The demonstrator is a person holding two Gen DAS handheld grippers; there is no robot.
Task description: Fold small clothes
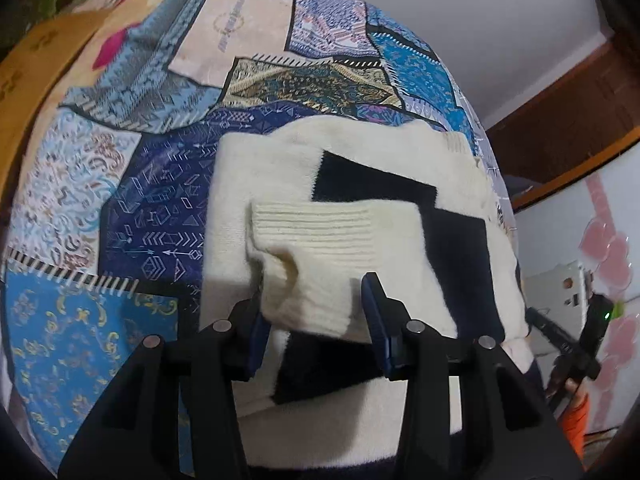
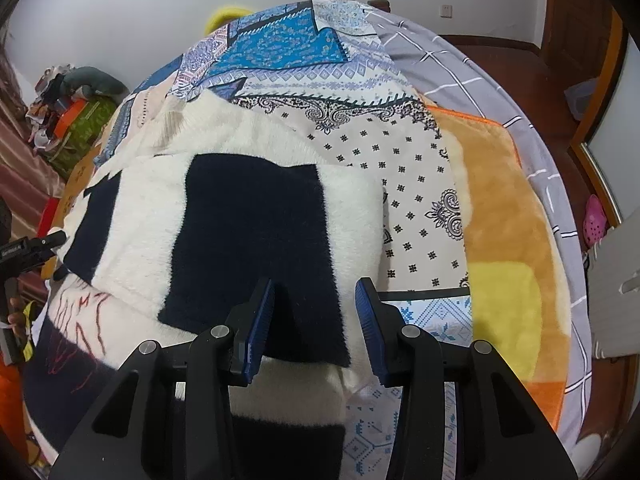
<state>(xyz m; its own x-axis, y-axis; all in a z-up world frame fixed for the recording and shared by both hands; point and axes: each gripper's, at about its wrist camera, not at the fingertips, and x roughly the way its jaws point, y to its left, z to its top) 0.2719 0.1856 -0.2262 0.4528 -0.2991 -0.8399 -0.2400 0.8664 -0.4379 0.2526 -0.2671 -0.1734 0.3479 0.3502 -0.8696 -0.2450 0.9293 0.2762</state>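
Garment: a cream and navy sweater [image 1: 360, 184] lies on the bed [image 1: 120, 200], on its patchwork cover, partly folded into a compact block.
Sleeve: one cream sleeve with a ribbed cuff [image 1: 316, 232] is laid across the body of the sweater; the fold looks loose and a little rumpled near the cuff.
Left gripper [image 1: 316, 320]: its jaws stand apart on either side of the sleeve, with the knit between them but the pads not pressing on it; it reads as a release.
Right gripper [image 2: 316, 320]: its jaws are parted above the near right corner of the sweater, straddling a navy block, gripping nothing.
Done so far: the sides seem turned in, since the right view shows a straight folded edge against the cover [image 2: 400, 184].
Left to do: probably a final fold bringing the bottom up, then smoothing.
Other clothes: a darker item with red lines [image 2: 76, 320] lies at the left of the right view; whether it needs folding I cannot tell.
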